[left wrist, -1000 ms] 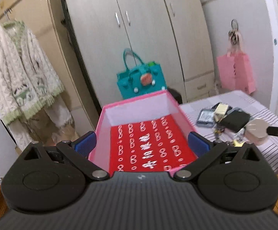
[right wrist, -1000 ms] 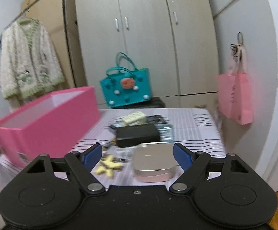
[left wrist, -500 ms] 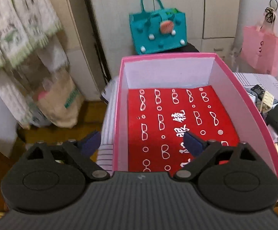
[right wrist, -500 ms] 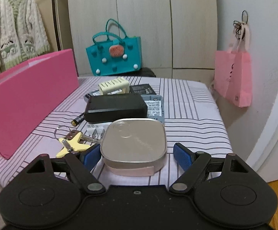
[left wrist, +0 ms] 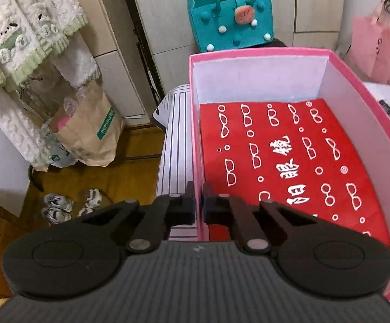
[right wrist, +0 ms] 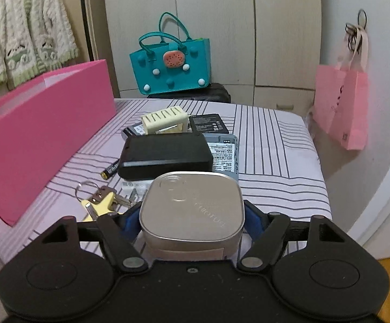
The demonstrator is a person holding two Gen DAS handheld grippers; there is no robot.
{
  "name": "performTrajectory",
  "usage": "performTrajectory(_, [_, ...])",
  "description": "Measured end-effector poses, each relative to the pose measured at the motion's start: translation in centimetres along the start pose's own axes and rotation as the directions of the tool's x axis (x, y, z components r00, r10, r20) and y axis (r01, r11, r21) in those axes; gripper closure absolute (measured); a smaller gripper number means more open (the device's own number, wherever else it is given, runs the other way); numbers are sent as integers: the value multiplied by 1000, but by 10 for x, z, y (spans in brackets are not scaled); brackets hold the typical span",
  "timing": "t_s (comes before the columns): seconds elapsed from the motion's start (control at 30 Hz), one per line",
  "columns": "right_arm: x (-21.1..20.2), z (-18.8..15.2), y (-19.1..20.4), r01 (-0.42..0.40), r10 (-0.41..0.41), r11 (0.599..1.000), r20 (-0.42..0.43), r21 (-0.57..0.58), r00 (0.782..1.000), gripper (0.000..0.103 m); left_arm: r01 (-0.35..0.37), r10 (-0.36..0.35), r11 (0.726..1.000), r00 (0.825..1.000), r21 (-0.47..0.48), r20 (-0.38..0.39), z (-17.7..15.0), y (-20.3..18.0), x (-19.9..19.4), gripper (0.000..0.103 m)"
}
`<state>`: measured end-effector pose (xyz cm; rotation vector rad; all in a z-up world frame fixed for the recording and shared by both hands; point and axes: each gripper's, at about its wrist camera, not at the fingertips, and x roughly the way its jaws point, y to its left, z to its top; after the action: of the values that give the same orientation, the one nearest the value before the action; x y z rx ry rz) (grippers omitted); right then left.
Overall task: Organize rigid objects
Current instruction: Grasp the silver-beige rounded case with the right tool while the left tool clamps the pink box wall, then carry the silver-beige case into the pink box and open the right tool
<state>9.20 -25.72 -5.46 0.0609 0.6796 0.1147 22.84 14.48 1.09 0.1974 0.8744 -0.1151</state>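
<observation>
Jaws of my left gripper [left wrist: 198, 199] have just clamped the pink box [left wrist: 195, 134] wall, my right gripper [right wrist: 192, 219] closing around the silver tin [right wrist: 192, 210].

beige wardrobe doors [right wrist: 208, 27], wooden floor [left wrist: 92, 177], striped bedsheet [right wrist: 275, 167]
</observation>
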Motion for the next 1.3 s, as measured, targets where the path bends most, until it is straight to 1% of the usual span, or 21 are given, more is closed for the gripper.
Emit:
performTrajectory(0.07, [-5,3,0,-27,27,1000,2,1,1000,25,-29,28,999,999,34,36,-2,-5,-1,97])
performTrajectory(0.13, [-12,7,3,-59,59,998,12,-12,998,25,-98,93,992,993,78,71,-5,-16,3,94])
performTrajectory(0.2, [-18,11,6,-85,86,996,21,-30,996,25,-146,137,982,987,116,85,-6,-27,4,94])
performTrajectory(0.27, [-22,19,10,-106,107,994,9,-30,994,25,-130,119,984,988,123,95,-6,-30,0,95])
performTrajectory(0.33, [-28,30,17,-151,152,988,9,-41,988,25,-94,81,988,991,124,104,-5,-30,-2,96])
performTrajectory(0.5, [-39,68,46,-245,249,964,26,-106,968,24,-83,66,985,992,148,111,-4,-40,-3,96])
performTrajectory(0.57, [-41,89,64,-298,304,944,20,-143,952,24,-59,47,991,994,123,101,-1,-38,-2,97])
performTrajectory(0.67, [-38,121,95,-373,377,908,-14,-191,926,24,-10,6,998,999,67,54,10,-29,5,98])
performTrajectory(0.77, [-20,152,124,-438,435,874,-61,-209,898,24,-2,2,1000,1000,15,11,13,-26,19,98])
performTrajectory(0.8, [-14,158,132,-468,463,859,-76,-209,883,24,0,0,1000,1000,13,-2,12,-27,24,98])
performTrajectory(0.83, [-6,164,138,-503,495,840,-95,-204,864,24,17,-17,1000,1000,15,-15,10,-27,26,98])
performTrajectory(0.87, [2,169,144,-526,514,828,-111,-192,850,24,18,-18,1000,1000,-16,8,9,-23,23,98])
performTrajectory(0.9, [13,173,150,-539,523,824,-130,-176,842,24,10,-9,1000,1000,-20,26,7,-23,20,97])
performTrajectory(0.93, [20,176,155,-541,523,824,-141,-166,840,24,4,-4,1000,999,-4,39,6,-24,19,97])
performTrajectory(0.97, [30,179,161,-535,513,829,-156,-165,844,24,-4,4,1000,998,7,57,4,-26,16,97])
performTrajectory(1.03, [49,185,175,-508,479,843,-184,-174,858,24,-29,26,999,996,37,80,3,-32,14,97])
performTrajectory(1.1, [70,192,187,-494,459,858,-220,-142,861,24,-55,48,996,995,69,89,5,-37,13,96])
performTrajectory(1.2, [106,199,204,-482,434,871,-305,-100,848,24,-54,47,996,995,71,91,5,-37,13,96])
performTrajectory(1.27, [128,201,216,-478,418,872,-350,-106,839,25,-45,40,997,995,59,94,4,-34,12,97])
performTrajectory(1.3, [139,201,222,-467,401,877,-367,-110,839,25,-40,35,998,995,54,96,4,-33,12,97])
